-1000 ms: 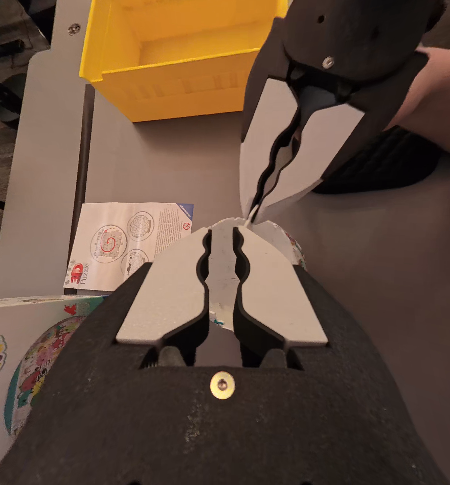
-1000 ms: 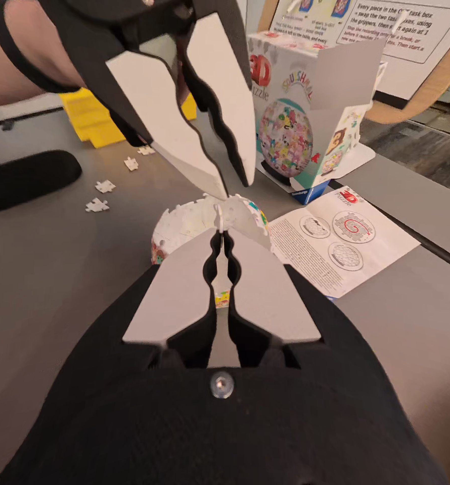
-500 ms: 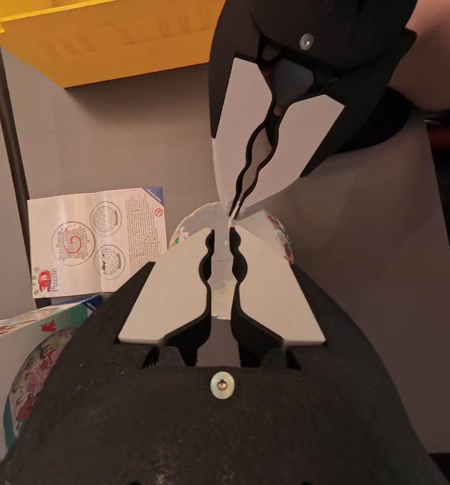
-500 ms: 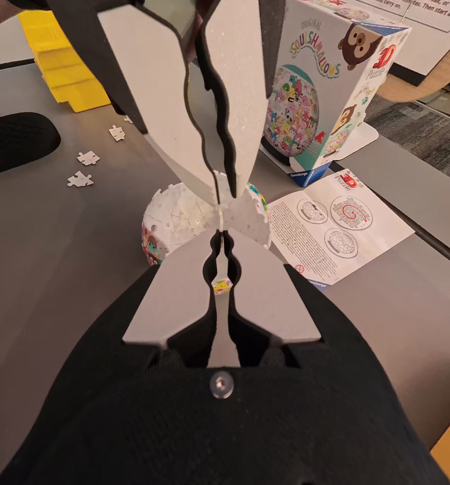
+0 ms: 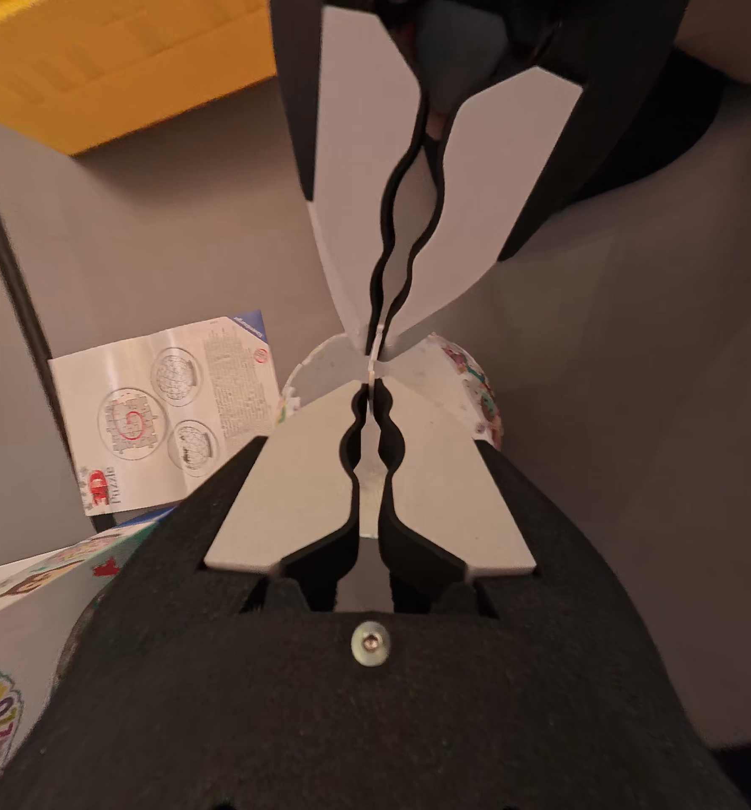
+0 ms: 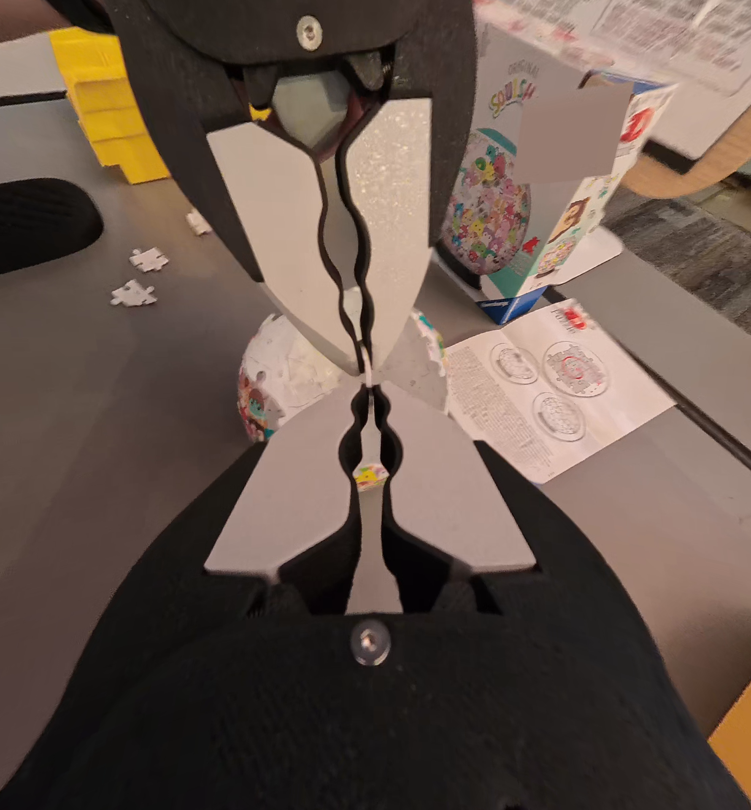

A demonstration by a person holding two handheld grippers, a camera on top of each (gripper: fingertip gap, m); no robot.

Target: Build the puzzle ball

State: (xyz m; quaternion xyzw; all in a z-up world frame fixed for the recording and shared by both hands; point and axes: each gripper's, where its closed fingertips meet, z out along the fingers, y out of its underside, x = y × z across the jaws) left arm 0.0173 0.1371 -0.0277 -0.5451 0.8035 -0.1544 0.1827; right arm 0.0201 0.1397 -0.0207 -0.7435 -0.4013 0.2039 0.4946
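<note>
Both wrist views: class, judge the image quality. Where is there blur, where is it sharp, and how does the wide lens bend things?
Left wrist view: yellow bin and instruction leaflet smeared by motion blur; the left gripper stays crisp. Right wrist view: loose puzzle pieces and puzzle box are soft, the right gripper sharp; warm dim light, table edge bowed by the lens.

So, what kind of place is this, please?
Probably an office or lab work table, not a home: a grey table, a yellow bin, printed notices on the wall, and a puzzle box set out.
</note>
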